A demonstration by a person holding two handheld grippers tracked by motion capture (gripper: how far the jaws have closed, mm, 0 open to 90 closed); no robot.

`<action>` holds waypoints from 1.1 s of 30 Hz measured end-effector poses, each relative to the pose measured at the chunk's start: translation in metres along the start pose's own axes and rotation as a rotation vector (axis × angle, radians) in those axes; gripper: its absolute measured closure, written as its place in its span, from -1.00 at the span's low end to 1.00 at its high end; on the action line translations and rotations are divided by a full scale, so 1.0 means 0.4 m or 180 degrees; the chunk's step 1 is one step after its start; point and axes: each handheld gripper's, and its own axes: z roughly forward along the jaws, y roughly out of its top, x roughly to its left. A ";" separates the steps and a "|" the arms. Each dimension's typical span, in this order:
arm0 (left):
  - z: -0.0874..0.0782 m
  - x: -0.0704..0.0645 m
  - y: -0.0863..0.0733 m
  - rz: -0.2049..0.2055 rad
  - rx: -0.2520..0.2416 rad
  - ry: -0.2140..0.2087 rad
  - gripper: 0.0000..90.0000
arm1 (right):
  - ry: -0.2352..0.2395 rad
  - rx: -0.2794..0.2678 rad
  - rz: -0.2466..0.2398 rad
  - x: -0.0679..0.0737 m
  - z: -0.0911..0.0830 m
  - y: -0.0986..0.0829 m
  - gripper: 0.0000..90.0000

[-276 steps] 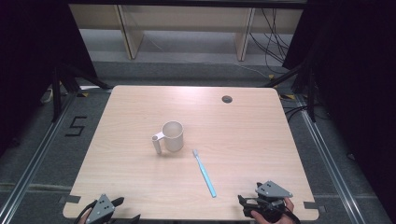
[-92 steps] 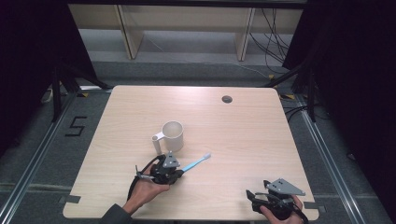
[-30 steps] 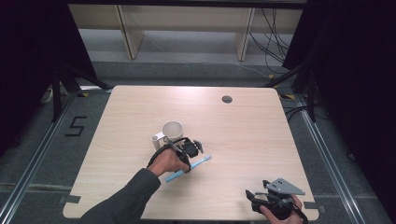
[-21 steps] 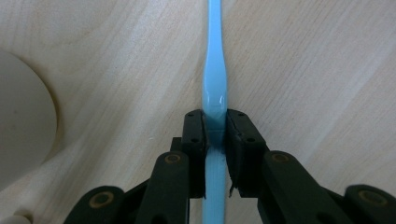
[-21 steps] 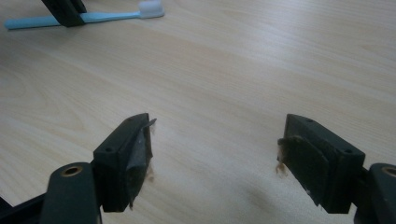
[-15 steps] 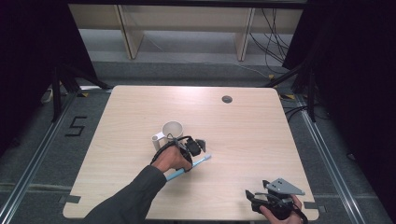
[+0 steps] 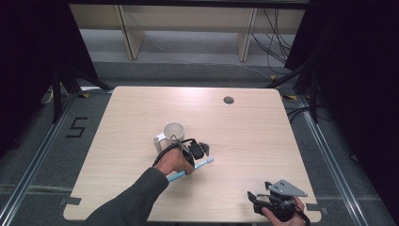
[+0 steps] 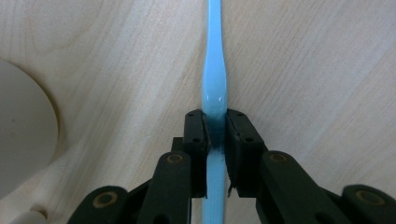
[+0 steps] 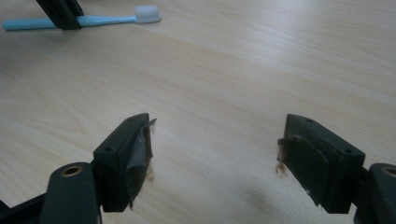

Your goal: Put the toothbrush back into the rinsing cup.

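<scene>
One mug, one toothbrush and two grippers are counted on a single wooden table. At the left of centre, the cream mug is seen standing upright, its handle turned to the near left; in the left gripper view only a curved edge of it is caught at the left border, the rest being cut off. Just to its near right, the left gripper is held in a hand, with a dark sleeve entering from the near edge. Its jaws are closed tight on the light blue handle of the toothbrush, which is gripped about mid-length just above the table surface; whether it touches the wood cannot be told. The white bristle head is pointed to the right, while part of the handle is hidden under the hand in the high view. In the right gripper view the toothbrush is seen at the far left, crossed by the dark jaws. At the near right corner, the right gripper is held low at the table edge, its jaws spread wide with nothing between them. One small dark round hole is noted at the far side.
</scene>
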 end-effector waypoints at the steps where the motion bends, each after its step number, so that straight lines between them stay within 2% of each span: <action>1: 0.000 0.000 -0.003 -0.0015 -0.0025 -0.0022 0.75 | 0.0004 -0.0004 0.0009 0.000 0.000 0.000 -0.44; 2: 0.000 0.001 -0.005 -0.0011 -0.0037 -0.0035 0.75 | 0.0046 0.0023 0.0058 0.002 -0.001 0.000 -0.44; 5: -0.012 0.003 -0.016 -0.0025 -0.0106 -0.0060 0.75 | 0.0035 0.0021 0.0030 0.000 -0.001 0.000 -0.44; 11: -0.055 0.004 -0.035 -0.0064 -0.0362 -0.0096 0.75 | 0.0013 0.0010 0.0027 0.000 0.000 0.000 -0.44; 14: -0.077 0.006 -0.046 -0.0098 -0.0554 -0.0101 0.75 | 0.0017 0.0010 0.0042 0.001 0.000 0.000 -0.44; 21: -0.126 0.010 -0.075 -0.0181 -0.1001 -0.0217 0.75 | 0.0012 0.0006 0.0025 -0.001 0.000 -0.001 -0.44; 23: -0.138 0.014 -0.085 -0.0210 -0.1106 -0.0208 0.75 | 0.0014 0.0008 0.0033 0.000 -0.001 -0.001 -0.44; 24: -0.143 0.017 -0.090 -0.0204 -0.1152 -0.0200 0.75 | 0.0008 0.0059 0.0156 0.008 -0.005 -0.001 -0.44; 26: -0.152 0.020 -0.100 -0.0227 -0.1230 -0.0229 0.75 | 0.0006 0.0046 0.0126 0.007 -0.002 -0.001 -0.44; 30: -0.170 0.022 -0.124 -0.0335 -0.1506 -0.0238 0.75 | 0.0011 0.0035 0.0117 0.006 -0.003 -0.001 -0.44; 32: -0.182 0.026 -0.139 -0.0334 -0.1617 -0.0261 0.75 | -0.0002 0.0042 0.0100 0.005 -0.002 -0.001 -0.44; 33: -0.188 0.028 -0.147 -0.0318 -0.1660 -0.0261 0.75 | -0.0011 0.0016 0.0041 0.002 -0.002 -0.001 -0.44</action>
